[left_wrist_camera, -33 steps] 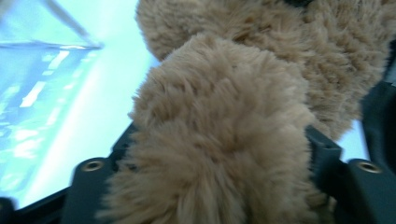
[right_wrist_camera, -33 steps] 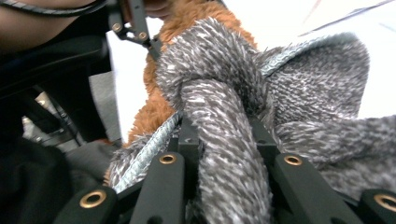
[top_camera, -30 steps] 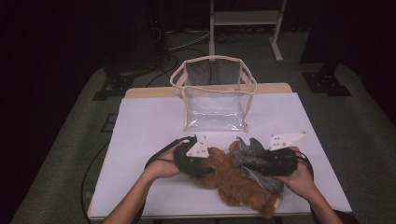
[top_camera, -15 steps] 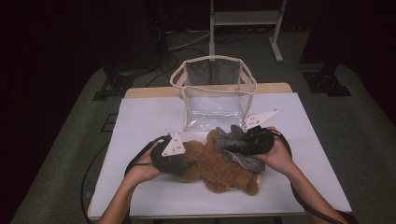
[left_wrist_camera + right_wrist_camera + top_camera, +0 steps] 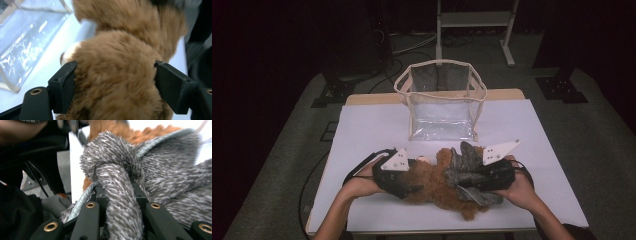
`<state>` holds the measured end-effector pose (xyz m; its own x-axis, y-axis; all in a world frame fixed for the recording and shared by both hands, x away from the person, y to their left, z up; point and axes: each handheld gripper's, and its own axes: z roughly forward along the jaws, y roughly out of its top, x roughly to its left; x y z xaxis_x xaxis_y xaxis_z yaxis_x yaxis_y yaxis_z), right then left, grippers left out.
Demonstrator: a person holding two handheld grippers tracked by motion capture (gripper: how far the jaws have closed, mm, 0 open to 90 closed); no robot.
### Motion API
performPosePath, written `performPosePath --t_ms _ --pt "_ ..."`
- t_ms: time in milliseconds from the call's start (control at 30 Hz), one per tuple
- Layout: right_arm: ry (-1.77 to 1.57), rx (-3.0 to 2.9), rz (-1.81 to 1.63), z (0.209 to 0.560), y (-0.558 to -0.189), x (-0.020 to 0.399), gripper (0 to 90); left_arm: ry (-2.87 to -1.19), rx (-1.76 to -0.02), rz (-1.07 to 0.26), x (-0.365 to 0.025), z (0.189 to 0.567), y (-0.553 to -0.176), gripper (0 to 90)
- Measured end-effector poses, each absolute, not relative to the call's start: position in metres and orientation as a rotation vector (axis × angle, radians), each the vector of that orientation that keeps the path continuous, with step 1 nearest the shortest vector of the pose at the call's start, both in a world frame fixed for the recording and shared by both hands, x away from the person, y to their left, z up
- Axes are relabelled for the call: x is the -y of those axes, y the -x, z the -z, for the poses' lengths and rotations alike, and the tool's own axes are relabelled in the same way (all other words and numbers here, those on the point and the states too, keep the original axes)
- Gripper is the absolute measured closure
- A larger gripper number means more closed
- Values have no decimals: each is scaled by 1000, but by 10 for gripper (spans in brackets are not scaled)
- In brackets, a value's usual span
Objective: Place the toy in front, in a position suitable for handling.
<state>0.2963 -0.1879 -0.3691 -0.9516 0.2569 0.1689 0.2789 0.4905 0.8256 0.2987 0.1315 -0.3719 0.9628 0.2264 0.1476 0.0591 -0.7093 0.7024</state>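
**Left jaws letting go of the bear, right jaws pinching the grey fabric**

I am sliding both toys up the table [image 5: 362, 130] toward the clear bag [image 5: 441, 102], closer to it than a second ago. My left gripper [image 5: 408, 184] has just been opening; its jaws are standing either side of the brown teddy bear [image 5: 117, 75], brushing the fur rather than squeezing. My right gripper [image 5: 482, 177] is clamping almost fully on a roll of the grey fuzzy cloth [image 5: 120, 192]. I am judging bagging comes next. The bear is lying flat near the table's front edge, shaggy and soft, with the speckled grey cloth draped over it.
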Motion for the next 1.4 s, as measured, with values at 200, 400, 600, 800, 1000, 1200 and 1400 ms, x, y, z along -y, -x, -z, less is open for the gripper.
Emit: performPosePath --t_ms 200,400,600,800,1000,1200,1400 --pt "650 2692 1595 353 -313 216 734 -2340 -186 -269 -141 374 -292 251" --pt "622 2653 1545 373 -311 201 730 -2323 -192 -289 -138 359 -294 200" --pt "585 2631 1567 375 -304 198 730 -2294 -103 -242 -104 339 -288 181" --pt "549 2600 1595 379 -297 199 730 -2344 -131 -191 -77 342 -297 125" --pt "520 2598 1602 380 -293 201 728 -2426 -174 -152 -66 351 -303 126" --pt "515 2606 1606 380 -293 201 726 -2412 -165 -113 -66 355 -304 277" --pt "603 2611 1635 376 -300 210 721 -2308 -160 -158 -69 349 -303 648"
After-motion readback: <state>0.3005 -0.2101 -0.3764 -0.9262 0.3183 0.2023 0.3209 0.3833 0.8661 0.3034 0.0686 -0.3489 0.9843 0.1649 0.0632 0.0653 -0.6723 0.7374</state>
